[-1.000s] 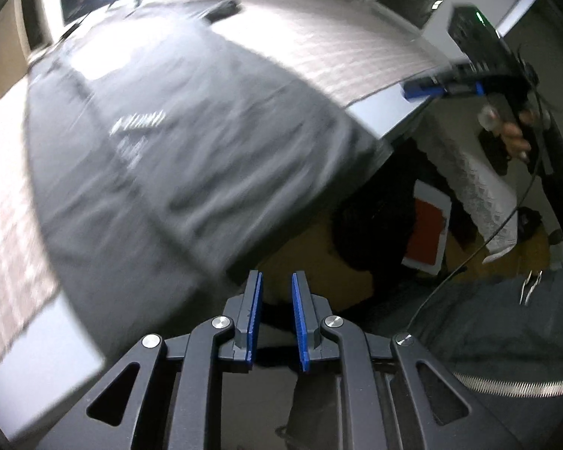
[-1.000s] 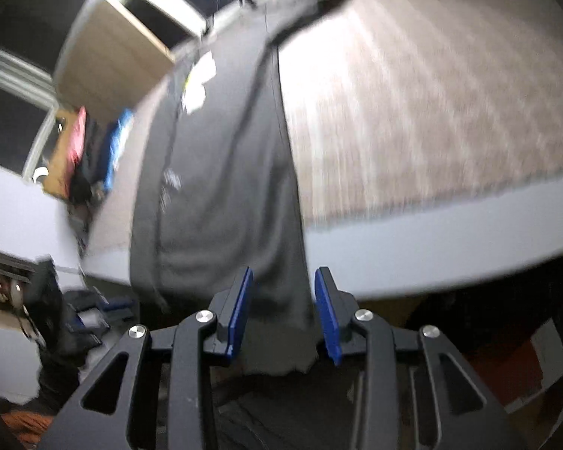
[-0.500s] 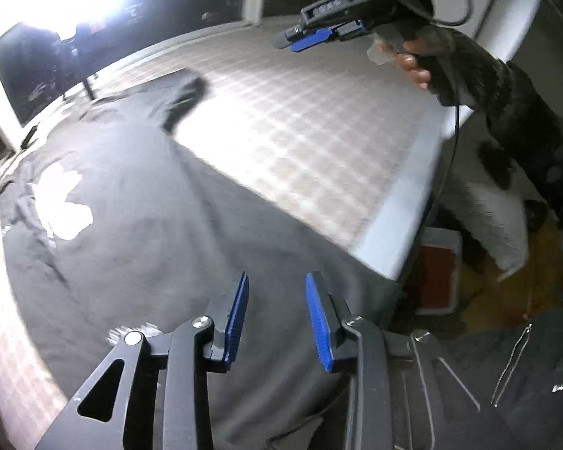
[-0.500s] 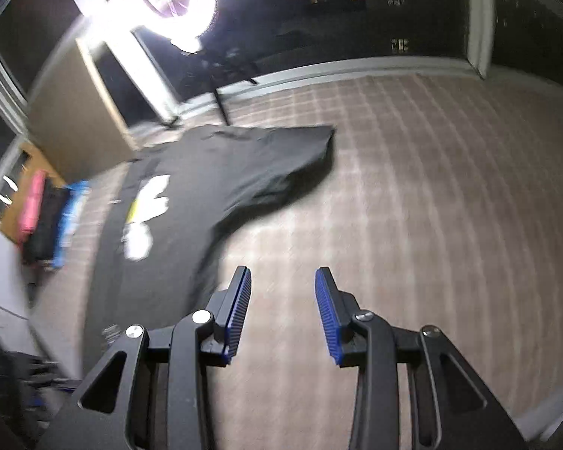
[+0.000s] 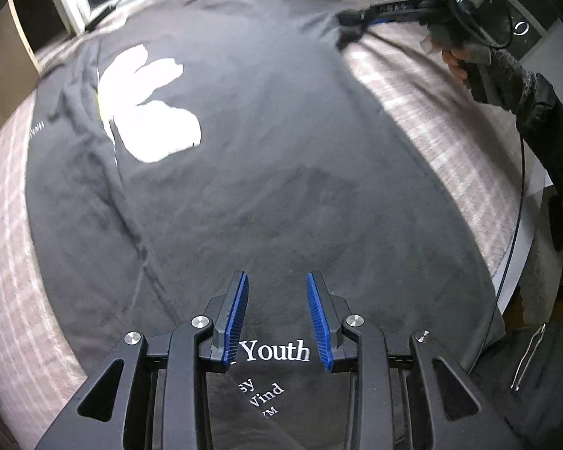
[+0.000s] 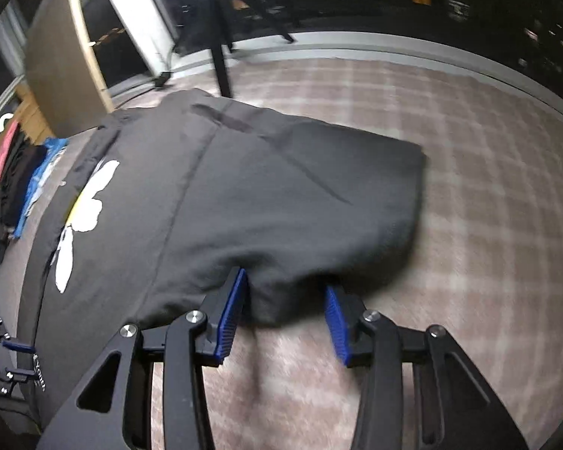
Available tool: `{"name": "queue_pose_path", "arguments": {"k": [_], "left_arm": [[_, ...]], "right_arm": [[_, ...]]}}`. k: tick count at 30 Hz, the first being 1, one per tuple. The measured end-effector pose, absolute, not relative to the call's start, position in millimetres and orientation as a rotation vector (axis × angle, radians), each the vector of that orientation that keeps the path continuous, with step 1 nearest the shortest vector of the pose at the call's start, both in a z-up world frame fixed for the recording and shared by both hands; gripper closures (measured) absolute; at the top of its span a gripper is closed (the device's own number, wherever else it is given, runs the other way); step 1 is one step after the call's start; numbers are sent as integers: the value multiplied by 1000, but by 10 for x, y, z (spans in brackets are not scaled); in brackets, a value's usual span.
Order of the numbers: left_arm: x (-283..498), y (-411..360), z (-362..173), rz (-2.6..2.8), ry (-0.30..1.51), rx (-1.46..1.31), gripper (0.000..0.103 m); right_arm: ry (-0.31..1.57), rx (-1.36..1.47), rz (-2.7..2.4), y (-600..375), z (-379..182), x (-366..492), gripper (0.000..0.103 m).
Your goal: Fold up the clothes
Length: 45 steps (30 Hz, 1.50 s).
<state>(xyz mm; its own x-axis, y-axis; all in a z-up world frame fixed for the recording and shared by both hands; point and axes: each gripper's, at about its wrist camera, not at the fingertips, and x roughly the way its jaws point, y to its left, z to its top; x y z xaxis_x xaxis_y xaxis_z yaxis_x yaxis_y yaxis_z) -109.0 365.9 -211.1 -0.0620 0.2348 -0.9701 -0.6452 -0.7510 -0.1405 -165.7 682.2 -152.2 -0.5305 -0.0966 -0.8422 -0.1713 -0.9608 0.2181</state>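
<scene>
One dark grey T-shirt [image 5: 281, 157] lies spread flat on a bed [image 6: 488, 195] with a pale plaid cover, its hem toward the near edge. One white flower print [image 5: 146, 112]; white lettering "Youth" [image 5: 276, 350] near the hem. Two tools: left tool [image 5: 277, 315] spread, hovering over the lettering; right tool [image 6: 287, 315] spread, straddling the sleeve [image 6: 319, 217] edge. One stack of folded clothes [image 6: 15, 183] sits far left. Dark windows behind the bed.

1. To your right of the dark shirt [image 6: 281, 202], bare checked bedding [image 6: 488, 225] gives you passing room.
2. Tripod legs [image 6: 221, 60] stand at the far edge.
3. Stacked clothes [image 6: 15, 183] crowd the left.
</scene>
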Motion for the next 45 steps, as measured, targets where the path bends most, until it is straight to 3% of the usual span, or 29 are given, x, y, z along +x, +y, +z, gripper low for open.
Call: {"name": "queue_pose_path", "arguments": {"k": [1,4,7,8,10,12,15,17,19,24,26,27,30,33,36,39,40,43,45], "left_arm": [[-1091,3657,-2129,1861,436,-1626,72],[-1086,3672,-2181,1830,429,-1648,72],[-1077,3687,-2191,1807,433,-1649,70],[-1076,3691,-2199,1801,436,-1651,69],[-1073,3703,-2216,1789,446,-1656,68],[-1085,3741,-2222,1778,455,-1670,68],[-1144,3982,-2097,1746,470,-1608,68],[-1243,4332,-1946,1744,523,-1501,68],[-1363,4751,-1806,1737,553,-1375,68],[-1747,5877,-1761,1711,529,-1180,68],[-1835,6196,-1871,1719,584,-1158,66],[-1865,6338,-1946,1732,633,-1145,65],[-2018,6476,-2175,1769,682,-1176,65],[-2253,6312,-2187,1769,526,-1238,78],[-2406,6080,-2157,1743,355,-1306,80],[-2413,5957,-2100,1762,309,-1303,80],[-2397,5936,-2077,1766,305,-1293,79],[-2329,6182,-2041,1746,369,-1234,61],[-2304,6303,-2066,1762,435,-1216,57]], "right_arm": [[437,-1526,2693,6814,-1532,-1672,100],[466,-1642,2684,6854,-1439,-1582,99],[454,-1567,2657,7003,-1118,-1260,97],[480,-1485,2665,7098,-1018,-1154,93],[561,-1363,2654,7332,-891,-1017,38],[544,-1326,2619,7440,-925,-1002,37],[584,-1404,2611,7553,-1179,-1187,52],[609,-1428,2582,7658,-1336,-1366,55],[639,-1431,2576,7771,-1463,-1551,67],[694,-1431,2614,7890,-1654,-1908,68],[689,-1432,2629,7897,-1682,-1959,94],[704,-1438,2625,7915,-1700,-1973,101],[728,-1429,2630,7976,-1715,-2016,101],[731,-1382,2624,8056,-1687,-2070,101],[750,-1372,2622,8104,-1696,-2112,101],[753,-1384,2614,8091,-1722,-2174,101],[761,-1385,2614,8080,-1722,-2183,101],[766,-1396,2607,8050,-1718,-2219,101],[752,-1410,2598,8030,-1714,-2222,101]]}}
